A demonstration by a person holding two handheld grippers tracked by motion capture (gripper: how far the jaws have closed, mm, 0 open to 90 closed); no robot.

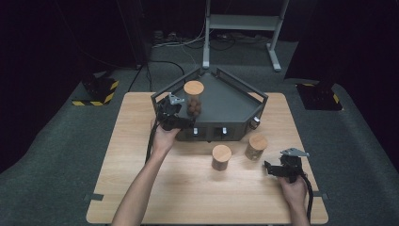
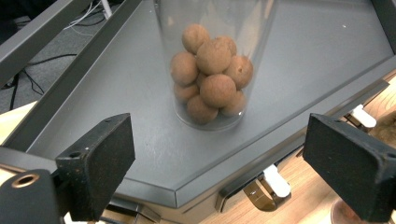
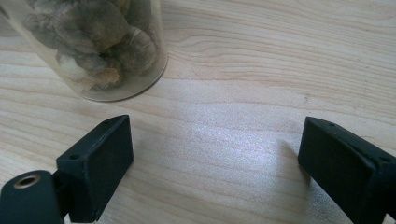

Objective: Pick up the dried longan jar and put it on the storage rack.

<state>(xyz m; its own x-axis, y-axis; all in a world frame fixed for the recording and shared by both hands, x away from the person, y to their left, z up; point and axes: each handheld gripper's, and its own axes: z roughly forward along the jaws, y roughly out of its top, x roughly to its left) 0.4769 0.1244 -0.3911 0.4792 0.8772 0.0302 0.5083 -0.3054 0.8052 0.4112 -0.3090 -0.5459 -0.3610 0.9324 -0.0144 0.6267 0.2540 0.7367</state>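
Left gripper (image 1: 181, 112) has its jaws wide with nothing in them, right beside the jar (image 1: 193, 98) of brown balls standing on the grey tray (image 1: 226, 101). Two more jars (image 1: 221, 157) stand on the table (image 1: 141, 155). Right gripper (image 1: 273, 168) hangs wide too, nothing held.

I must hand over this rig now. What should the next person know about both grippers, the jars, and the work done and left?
Left gripper: open, just short of the jar of brown balls, which stands on the dark tray.
Right gripper: open, empty, low over the table beside the right jar.
Done: one jar on the tray.
Left: probably the right jar and the middle jar, both on the wood.
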